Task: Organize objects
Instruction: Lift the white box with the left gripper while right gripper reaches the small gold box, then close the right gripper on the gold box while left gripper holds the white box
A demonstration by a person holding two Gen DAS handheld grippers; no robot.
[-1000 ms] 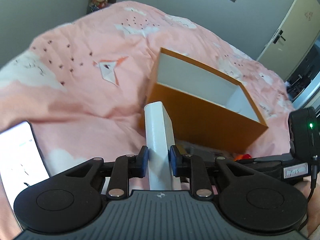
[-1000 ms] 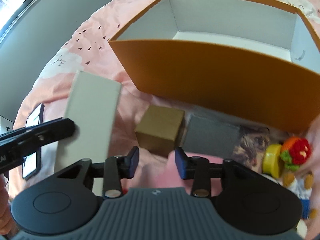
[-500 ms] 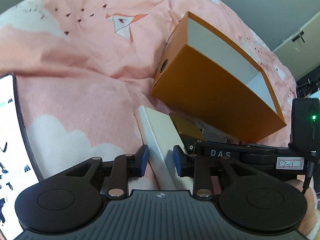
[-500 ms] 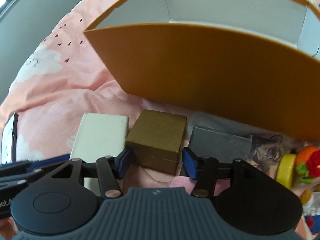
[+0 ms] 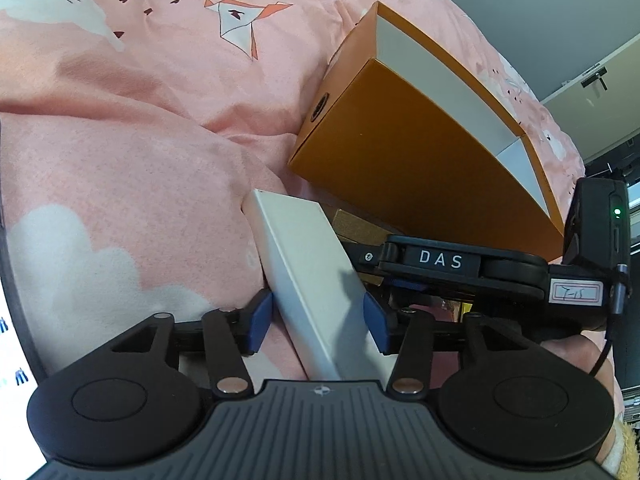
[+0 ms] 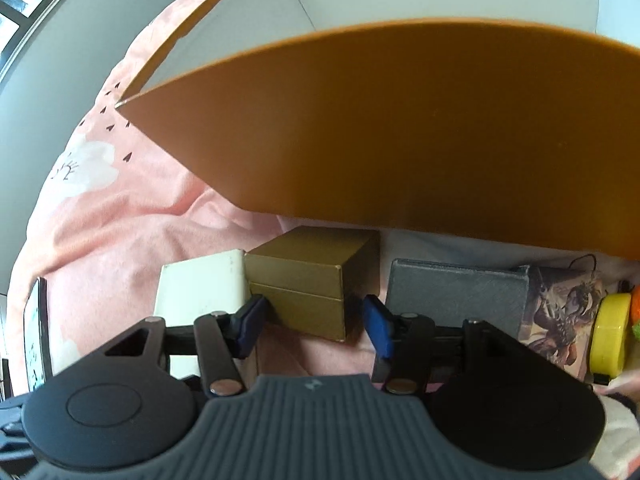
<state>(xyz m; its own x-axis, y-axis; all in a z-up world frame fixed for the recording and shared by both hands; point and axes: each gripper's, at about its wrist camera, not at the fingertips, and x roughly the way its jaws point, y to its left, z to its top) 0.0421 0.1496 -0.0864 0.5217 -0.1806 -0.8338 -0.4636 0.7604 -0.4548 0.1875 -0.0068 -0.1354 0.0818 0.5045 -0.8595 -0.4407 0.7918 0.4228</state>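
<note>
A white flat box (image 5: 308,276) lies on the pink bedspread between the open pads of my left gripper (image 5: 318,318); the pads stand clear of its sides. It also shows in the right wrist view (image 6: 200,292). My right gripper (image 6: 314,324) is open, its pads on either side of a gold-brown box (image 6: 308,276), not pressing it. A large open orange box (image 5: 420,152), white inside, stands just behind; in the right wrist view its orange wall (image 6: 400,128) fills the upper frame.
A grey box (image 6: 456,300), a picture card (image 6: 564,312), a yellow round item (image 6: 608,332) and an orange toy lie right of the gold box. A phone (image 6: 36,336) lies at the left. The right gripper's body (image 5: 480,272) crosses the left view.
My left gripper lowered the white box onto the bed beside the gold box and opened. My right gripper moved forward and down around the gold box.
</note>
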